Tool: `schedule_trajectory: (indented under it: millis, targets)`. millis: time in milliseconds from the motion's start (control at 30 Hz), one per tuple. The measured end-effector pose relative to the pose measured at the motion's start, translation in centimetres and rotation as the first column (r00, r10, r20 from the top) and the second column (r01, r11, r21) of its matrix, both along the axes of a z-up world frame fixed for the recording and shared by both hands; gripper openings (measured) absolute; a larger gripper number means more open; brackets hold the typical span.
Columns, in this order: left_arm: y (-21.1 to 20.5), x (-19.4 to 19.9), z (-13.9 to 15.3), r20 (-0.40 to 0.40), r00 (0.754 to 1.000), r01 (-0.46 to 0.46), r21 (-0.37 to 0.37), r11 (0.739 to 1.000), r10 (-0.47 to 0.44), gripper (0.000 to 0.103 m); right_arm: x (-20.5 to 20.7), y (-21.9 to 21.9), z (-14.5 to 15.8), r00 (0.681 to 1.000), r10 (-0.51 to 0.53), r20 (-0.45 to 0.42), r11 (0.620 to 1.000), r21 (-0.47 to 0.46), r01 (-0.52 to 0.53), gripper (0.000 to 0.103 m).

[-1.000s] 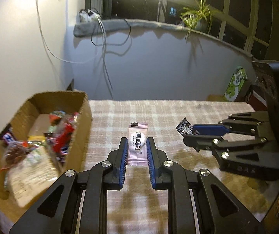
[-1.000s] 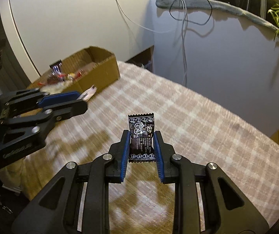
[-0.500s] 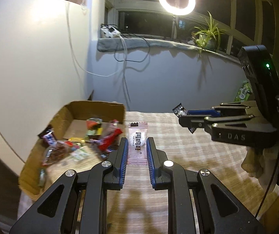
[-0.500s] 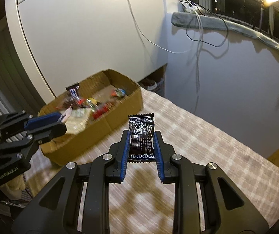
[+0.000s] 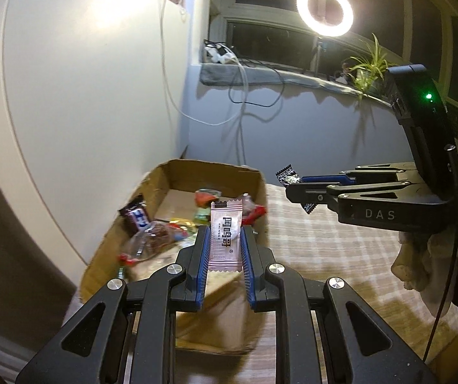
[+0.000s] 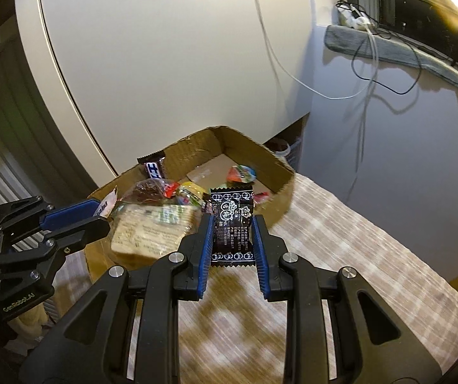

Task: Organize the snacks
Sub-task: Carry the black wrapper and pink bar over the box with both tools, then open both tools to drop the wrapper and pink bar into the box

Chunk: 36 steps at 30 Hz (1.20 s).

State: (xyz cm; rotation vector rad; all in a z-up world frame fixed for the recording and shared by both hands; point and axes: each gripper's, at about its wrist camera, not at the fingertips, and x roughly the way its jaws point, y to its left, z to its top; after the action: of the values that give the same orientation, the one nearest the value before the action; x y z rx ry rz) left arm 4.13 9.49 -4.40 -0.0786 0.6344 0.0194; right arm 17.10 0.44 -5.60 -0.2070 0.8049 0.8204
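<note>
Snacks in shiny crinkly wrappers fill the brown cardboard box (image 5: 152, 192) at the far left of the checked tablecloth (image 5: 325, 249). The left gripper (image 5: 225, 240) is clamped on a flat pink packet (image 5: 224, 236). The right gripper (image 6: 233, 233) is clamped on a flat black packet (image 6: 233, 224) near the box.

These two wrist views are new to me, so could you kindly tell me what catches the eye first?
Each claw grips a snack: the left claw a pink wrapper, the right claw a black wrapper. Just beyond them, a cardboard box full of mixed snacks sits at the edge of the checked tablecloth. A bright ring light glows above the windowsill.
</note>
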Motion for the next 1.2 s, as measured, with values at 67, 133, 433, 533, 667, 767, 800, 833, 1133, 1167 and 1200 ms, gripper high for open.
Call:
schedule_trajectory:
  millis: [67,133,433,533,667,767,800,833,1133,1167,1200]
  targets:
    - [0.7,-0.1,-0.1,-0.001,1.0,-0.011,-0.002,1.0,0.011,0.018,0.2,0.7,-0.3,1.0,0.006,-0.008,1.0,-0.004,-0.006,0.025]
    - [1.4,-0.1,-0.2,-0.004,1.0,-0.022,-0.006,1.0,0.022,0.018,0.5,1.6,-0.6,1.0,0.011,-0.011,1.0,-0.014,-0.011,0.025]
    - [3.1,0.4,-1.0,-0.024,0.998,-0.055,-0.015,0.998,0.055,0.018,1.3,3.9,-1.9,0.999,0.028,-0.036,0.999,-0.04,-0.029,0.025]
    - [3.4,0.6,-1.3,-0.032,0.998,-0.06,-0.018,0.998,0.059,0.018,1.5,4.4,-2.4,0.999,0.032,-0.043,0.998,-0.047,-0.034,0.025]
    - [3.5,0.8,-1.4,-0.037,0.997,-0.061,-0.02,0.998,0.06,0.018,1.8,4.7,-2.7,0.998,0.037,-0.053,0.998,-0.05,-0.04,0.025]
    - [3.5,1.0,-1.4,-0.042,0.997,-0.062,-0.019,0.998,0.061,0.018,1.9,4.7,-2.9,0.998,0.039,-0.057,0.998,-0.052,-0.042,0.025]
    - [3.5,1.0,-1.4,-0.044,0.997,-0.063,-0.019,0.998,0.062,0.018,1.9,4.7,-3.0,0.997,0.04,-0.059,0.998,-0.052,-0.044,0.025]
    - [3.5,1.1,-1.5,-0.046,0.997,-0.064,-0.018,0.998,0.063,0.018,1.9,4.7,-3.0,0.998,0.039,-0.058,0.998,-0.052,-0.042,0.025]
    - [3.7,1.3,-1.6,-0.058,0.995,-0.077,-0.014,0.997,0.076,0.02,2.1,4.8,-3.2,0.998,0.038,-0.059,0.998,-0.051,-0.042,0.032]
    - [3.7,1.3,-1.6,-0.059,0.995,-0.078,-0.013,0.997,0.077,0.023,2.1,4.8,-3.2,0.998,0.036,-0.057,0.998,-0.051,-0.039,0.038]
    - [3.7,1.3,-1.7,-0.061,0.995,-0.08,-0.011,0.997,0.079,0.027,2.1,4.8,-3.2,0.998,0.032,-0.05,0.998,-0.051,-0.035,0.054]
